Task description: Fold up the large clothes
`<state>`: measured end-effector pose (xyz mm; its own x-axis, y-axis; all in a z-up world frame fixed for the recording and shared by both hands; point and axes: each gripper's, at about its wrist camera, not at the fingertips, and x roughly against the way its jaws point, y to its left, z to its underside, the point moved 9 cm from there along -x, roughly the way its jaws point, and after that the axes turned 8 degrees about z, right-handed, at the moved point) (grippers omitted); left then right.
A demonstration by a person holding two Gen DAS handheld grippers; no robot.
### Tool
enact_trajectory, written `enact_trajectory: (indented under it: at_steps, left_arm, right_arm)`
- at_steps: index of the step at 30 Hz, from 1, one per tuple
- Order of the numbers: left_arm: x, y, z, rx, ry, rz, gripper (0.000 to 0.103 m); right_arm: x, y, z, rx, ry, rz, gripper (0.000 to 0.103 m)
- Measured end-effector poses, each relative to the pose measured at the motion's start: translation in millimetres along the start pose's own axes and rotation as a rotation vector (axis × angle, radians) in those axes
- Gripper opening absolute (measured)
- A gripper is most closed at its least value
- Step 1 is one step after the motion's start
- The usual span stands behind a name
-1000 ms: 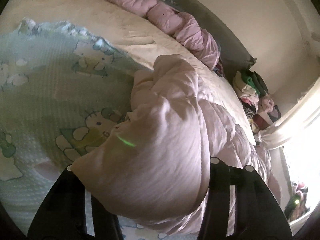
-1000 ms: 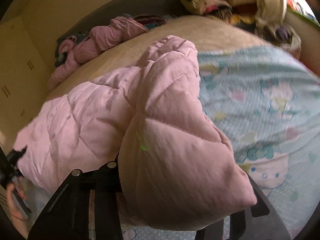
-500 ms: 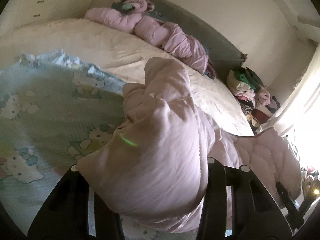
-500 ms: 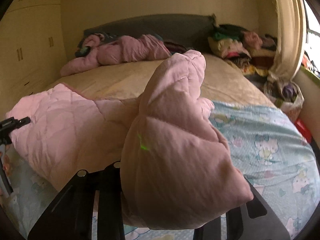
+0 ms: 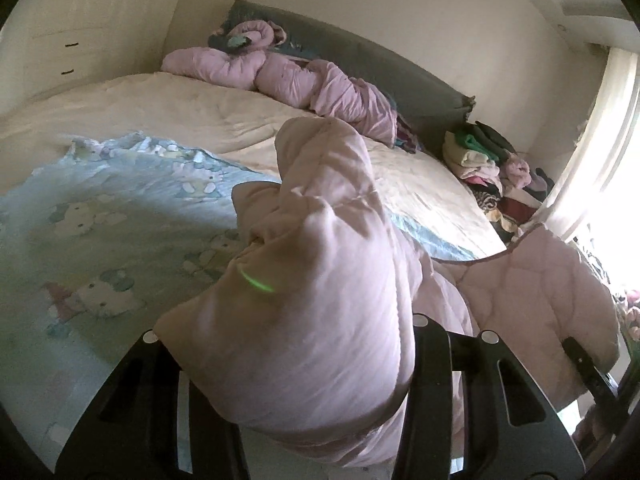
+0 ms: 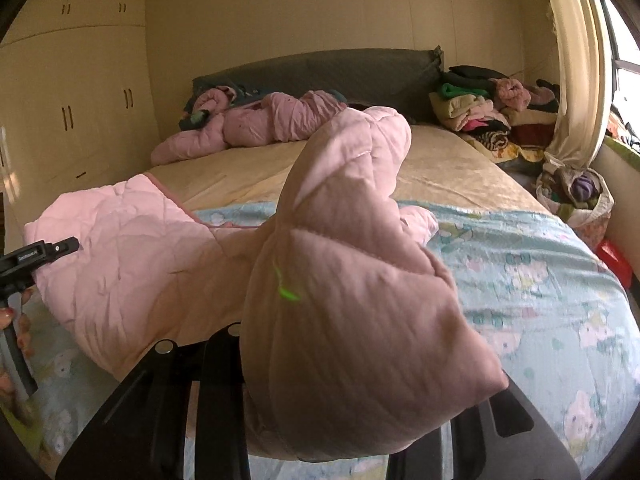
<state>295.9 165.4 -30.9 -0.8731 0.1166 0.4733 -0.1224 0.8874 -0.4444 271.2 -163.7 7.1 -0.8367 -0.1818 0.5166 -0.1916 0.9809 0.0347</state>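
A large pale pink quilted blanket (image 5: 320, 280) hangs between my two grippers above the bed. My left gripper (image 5: 296, 376) is shut on a bunched corner of it. My right gripper (image 6: 344, 376) is shut on another bunched corner (image 6: 352, 300). The rest of the pink blanket sags to the right in the left wrist view (image 5: 532, 292) and to the left in the right wrist view (image 6: 132, 256). The left gripper shows at the left edge of the right wrist view (image 6: 40, 256). The fingertips are hidden by fabric.
The bed carries a light blue cartoon-print sheet (image 5: 100, 232) and a cream cover (image 6: 440, 168). A rolled pink duvet (image 6: 260, 124) lies by the grey headboard (image 6: 340, 72). A pile of clothes (image 6: 488, 112) sits at the far right corner; a bag (image 6: 576, 196) and curtain (image 6: 576, 60) stand beside the bed.
Both grippers have risen with the pink blanket, which is lifted off the bed. Both views have tilted up from the bed toward the headboard and wall.
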Motion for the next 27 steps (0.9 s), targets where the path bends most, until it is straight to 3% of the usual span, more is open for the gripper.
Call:
enact_trajectory:
  at_steps: [8,17,20,23,25,27]
  left_arm:
    - [19,8,25,-0.007,0.023,-0.022,0.034]
    - [14,27,47,-0.018,0.076,-0.069,0.036]
    - [6,38,53,-0.023,0.106,-0.095,0.039]
    - [0,47,58,-0.02,0.125,-0.114,0.044]
    - [-3,50,62,-0.02,0.133,-0.126,0.048]
    - [-5,53,64,-0.021,0.138,-0.14,0.053]
  right_arm:
    - [18,-23,33,-0.112,0.048,-0.005,0.03]
    - [4,-61,91,-0.333,0.177,0.02,0.034]
    - [-6,-72,111,-0.409,0.231,0.029,0.04]
    - [-12,-73,125,-0.44,0.268,0.045,0.053]
    - [-14,-77,134,-0.482,0.291,0.062,0.07]
    - [-15,-79,138,-0.527,0.308,0.051,0.079]
